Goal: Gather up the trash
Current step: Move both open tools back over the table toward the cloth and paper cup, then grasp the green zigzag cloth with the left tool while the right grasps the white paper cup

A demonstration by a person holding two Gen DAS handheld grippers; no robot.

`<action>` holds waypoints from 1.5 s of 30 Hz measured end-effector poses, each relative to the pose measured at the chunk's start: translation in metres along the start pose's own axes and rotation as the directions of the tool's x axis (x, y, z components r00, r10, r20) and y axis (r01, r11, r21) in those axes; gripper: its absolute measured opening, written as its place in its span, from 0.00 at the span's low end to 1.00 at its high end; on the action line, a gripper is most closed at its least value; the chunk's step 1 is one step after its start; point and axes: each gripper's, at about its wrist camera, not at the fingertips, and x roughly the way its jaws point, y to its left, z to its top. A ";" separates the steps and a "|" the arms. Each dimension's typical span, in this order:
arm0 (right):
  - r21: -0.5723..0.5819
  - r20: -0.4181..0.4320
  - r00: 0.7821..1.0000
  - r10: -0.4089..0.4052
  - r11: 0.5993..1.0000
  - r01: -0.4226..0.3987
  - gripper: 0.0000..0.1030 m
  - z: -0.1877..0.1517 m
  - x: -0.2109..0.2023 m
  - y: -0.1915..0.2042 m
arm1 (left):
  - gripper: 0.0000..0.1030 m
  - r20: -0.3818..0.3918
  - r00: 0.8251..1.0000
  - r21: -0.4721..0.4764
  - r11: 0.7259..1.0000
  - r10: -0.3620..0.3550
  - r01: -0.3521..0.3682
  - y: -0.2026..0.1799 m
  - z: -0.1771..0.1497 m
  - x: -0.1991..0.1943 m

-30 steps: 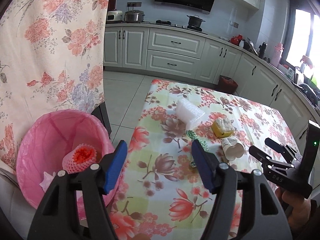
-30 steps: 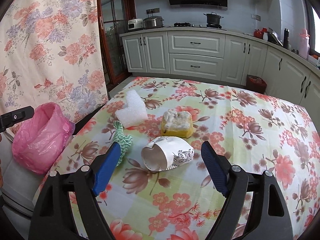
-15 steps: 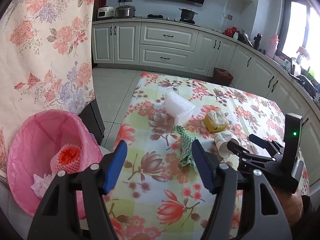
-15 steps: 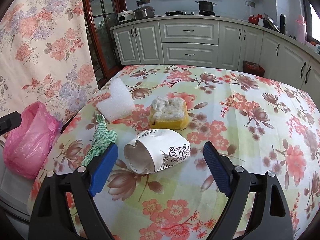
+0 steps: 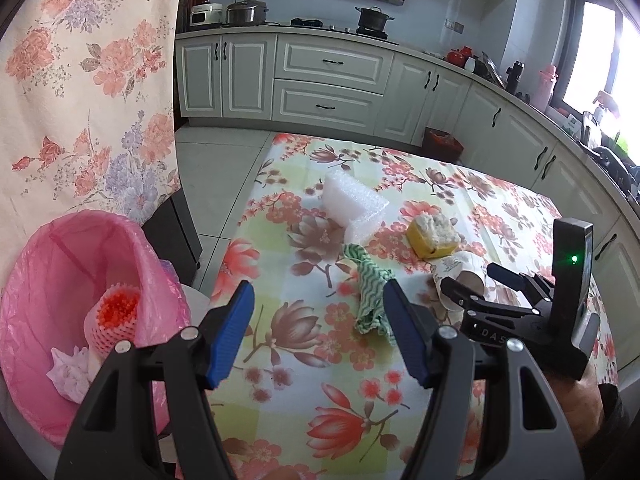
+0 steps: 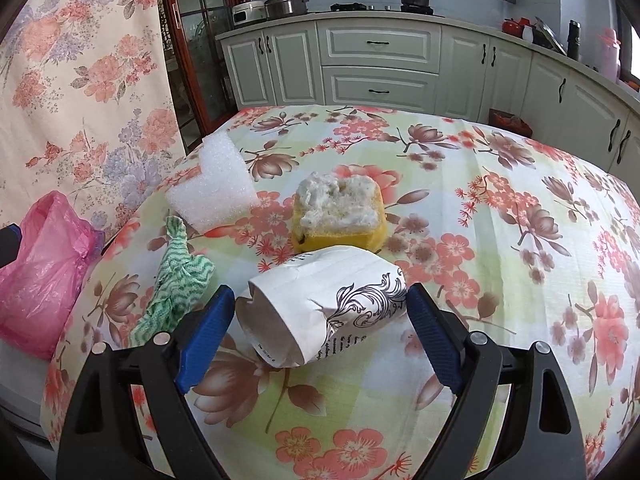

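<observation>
1. Where the floral worktop (image 6: 500, 208) nears its front edge, a crumpled paper cup (image 6: 320, 312) lies on its side between the spread fingers of the right claw (image 6: 320, 330), mouth facing the camera; whether the pads touch it cannot be told.
2. Just behind the cup sits a yellow sponge (image 6: 340, 216).
3. Left of the cup lies a green-striped rag (image 6: 176, 280), and beyond it a white foam piece (image 6: 212, 184).
4. The left claw (image 5: 318, 334) hangs with its fingers apart, holding nothing, over the worktop's left edge.
5. The pink-lined bin (image 5: 48, 280) beside that edge holds a red-and-white foam net (image 5: 114, 314).
</observation>
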 end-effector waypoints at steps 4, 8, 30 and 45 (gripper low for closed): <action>-0.009 0.003 1.000 0.013 1.000 -0.013 0.79 -0.001 -0.001 -0.004 | 0.63 -0.010 1.000 0.003 1.000 -0.006 0.006 -0.005 -0.001 0.006; -0.001 0.004 1.000 0.012 1.000 -0.012 0.79 -0.003 -0.004 -0.009 | 0.63 -0.014 1.000 0.009 1.000 -0.012 0.012 -0.009 -0.001 0.010; 0.073 0.032 0.999 -0.007 0.997 0.004 0.75 -0.001 -0.028 -0.045 | 0.63 -0.043 0.998 0.023 0.998 -0.054 0.055 -0.030 -0.001 0.033; 0.066 -0.043 0.998 0.038 0.997 -0.036 0.46 0.005 0.003 -0.048 | 0.63 -0.070 0.996 0.023 0.998 -0.061 0.063 -0.033 -0.002 0.050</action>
